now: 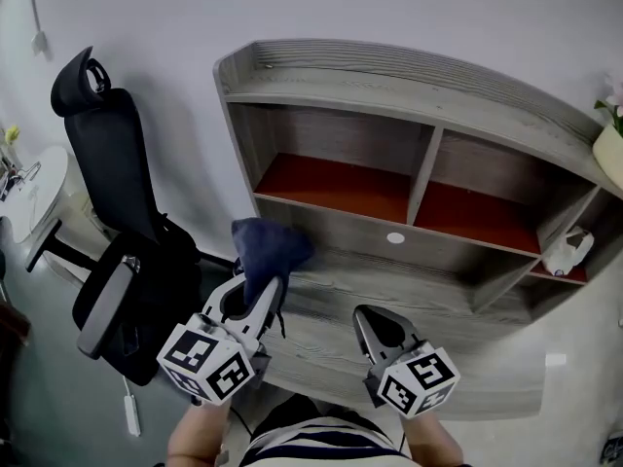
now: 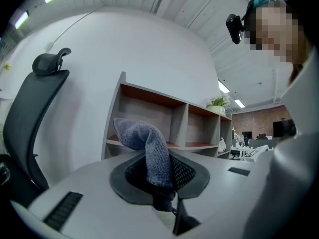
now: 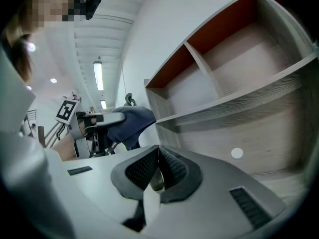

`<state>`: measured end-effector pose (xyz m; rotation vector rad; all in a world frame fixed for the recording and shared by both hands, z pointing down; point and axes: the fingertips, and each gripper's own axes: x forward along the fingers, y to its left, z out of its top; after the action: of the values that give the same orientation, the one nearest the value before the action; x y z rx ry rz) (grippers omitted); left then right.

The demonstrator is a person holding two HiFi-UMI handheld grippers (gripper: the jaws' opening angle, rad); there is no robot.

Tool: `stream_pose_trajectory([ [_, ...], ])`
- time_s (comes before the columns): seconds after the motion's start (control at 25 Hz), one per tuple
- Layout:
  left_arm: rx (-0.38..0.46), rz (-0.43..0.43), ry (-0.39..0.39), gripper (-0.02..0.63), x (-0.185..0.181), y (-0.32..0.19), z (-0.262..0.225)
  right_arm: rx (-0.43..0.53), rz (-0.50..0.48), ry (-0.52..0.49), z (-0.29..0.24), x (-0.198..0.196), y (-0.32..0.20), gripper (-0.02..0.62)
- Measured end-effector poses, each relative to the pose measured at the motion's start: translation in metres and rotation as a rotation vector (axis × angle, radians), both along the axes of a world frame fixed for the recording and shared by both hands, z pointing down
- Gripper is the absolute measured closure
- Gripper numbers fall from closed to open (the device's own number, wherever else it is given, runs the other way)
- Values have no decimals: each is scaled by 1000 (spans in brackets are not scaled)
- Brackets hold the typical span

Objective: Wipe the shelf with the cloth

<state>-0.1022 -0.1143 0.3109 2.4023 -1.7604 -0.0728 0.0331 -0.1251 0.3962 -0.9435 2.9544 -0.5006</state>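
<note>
The grey wooden shelf [image 1: 389,261] stands against the white wall, with two red-floored compartments up top and a wide ledge below. My left gripper [image 1: 255,290] is shut on a dark blue cloth [image 1: 265,246], which sticks up from the jaws near the ledge's left end. In the left gripper view the cloth [image 2: 149,148] rises between the pads with the shelf [image 2: 164,118] behind it. My right gripper [image 1: 375,331] hovers over the lower shelf surface, jaws shut and holding nothing. The right gripper view shows the cloth [image 3: 130,123] to the left and the shelf [image 3: 239,83] at right.
A black office chair [image 1: 117,241] stands left of the shelf. A white bottle-like object [image 1: 567,253] sits in the shelf's right cubby, and a potted plant [image 1: 611,134] rests on its top right corner. A white round sticker [image 1: 395,237] marks the ledge's back panel.
</note>
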Motion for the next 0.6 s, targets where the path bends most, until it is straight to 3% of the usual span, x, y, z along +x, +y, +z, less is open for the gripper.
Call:
stream_pose_trajectory([
  [0.28, 50, -66, -60, 537, -15, -25, -33, 11, -22, -32, -4, -7, -14, 569],
  [0.6, 173, -42, -98, 537, -40, -54, -89, 0, 44, -26, -6, -17, -36, 569],
])
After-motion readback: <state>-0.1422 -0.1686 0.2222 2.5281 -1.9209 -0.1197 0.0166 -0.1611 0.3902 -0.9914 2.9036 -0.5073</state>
